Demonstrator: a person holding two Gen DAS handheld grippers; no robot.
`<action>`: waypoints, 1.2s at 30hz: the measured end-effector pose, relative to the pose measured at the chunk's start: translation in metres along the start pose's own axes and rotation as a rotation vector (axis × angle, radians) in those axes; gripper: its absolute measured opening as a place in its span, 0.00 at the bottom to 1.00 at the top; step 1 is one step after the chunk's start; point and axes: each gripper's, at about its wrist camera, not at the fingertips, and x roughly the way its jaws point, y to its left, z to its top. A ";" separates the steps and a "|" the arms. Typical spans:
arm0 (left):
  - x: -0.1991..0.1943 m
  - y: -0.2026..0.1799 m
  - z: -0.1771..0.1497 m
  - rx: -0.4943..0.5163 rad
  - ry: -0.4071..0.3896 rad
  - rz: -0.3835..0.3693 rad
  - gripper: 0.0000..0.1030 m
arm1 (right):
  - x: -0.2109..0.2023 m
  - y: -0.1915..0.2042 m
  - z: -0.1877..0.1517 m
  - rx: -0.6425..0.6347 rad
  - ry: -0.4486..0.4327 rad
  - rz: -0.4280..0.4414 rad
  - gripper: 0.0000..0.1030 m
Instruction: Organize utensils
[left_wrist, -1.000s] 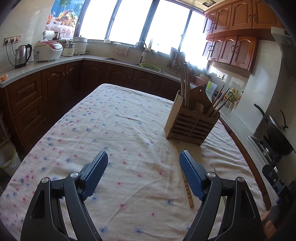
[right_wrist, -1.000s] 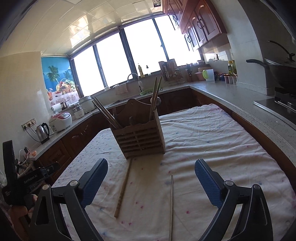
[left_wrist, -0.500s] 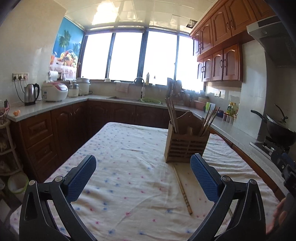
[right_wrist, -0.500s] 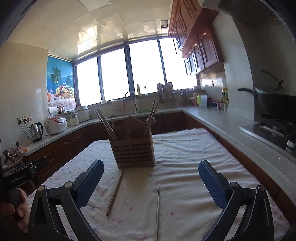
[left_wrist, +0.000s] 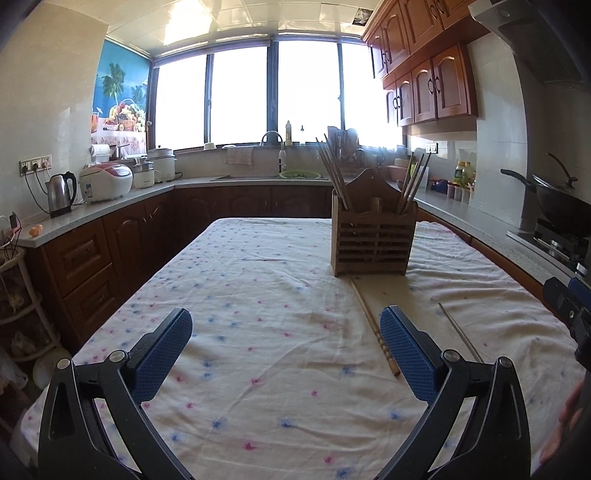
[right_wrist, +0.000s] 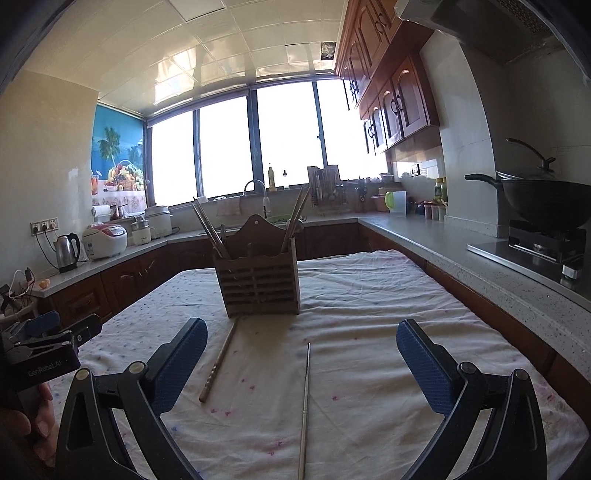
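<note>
Two hand-held grippers hover above a cloth-covered worktop (left_wrist: 258, 295) in a sunlit kitchen, with loose utensils waiting to be put away. In the left wrist view, the left gripper (left_wrist: 286, 347) fills the bottom of the frame, its blue-padded jaws spread wide and holding nothing. In the right wrist view, the right gripper (right_wrist: 301, 363) is likewise wide and empty.

A slatted wooden utensil holder (right_wrist: 257, 282) stands upright at centre frame, chopsticks leaning out of its left and right compartments. Two strays lie on the cloth in front of it: a wooden chopstick (right_wrist: 218, 360), its far end just beside the holder's base, and a thin metal chopstick (right_wrist: 305, 402) running toward the bottom edge, between the right gripper's pads.

Both lie roughly lengthwise to the cameras, so a grip across the shaft looks the natural approach. The metal one seems the right gripper's likely first pick; it is slim, flat against soft cloth, and may slip. The wooden one sits just left of the left gripper's right pad (left_wrist: 406, 354) at lower right of that view.
</note>
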 end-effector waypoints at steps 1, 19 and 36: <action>0.001 -0.001 -0.002 0.001 0.007 -0.001 1.00 | 0.000 0.001 -0.001 -0.004 0.003 0.004 1.00; 0.000 -0.005 -0.008 0.014 0.022 0.002 1.00 | -0.006 -0.001 -0.012 -0.021 0.019 0.009 1.00; 0.001 -0.014 -0.006 0.052 0.045 -0.044 1.00 | -0.006 -0.001 -0.014 -0.019 0.012 0.013 1.00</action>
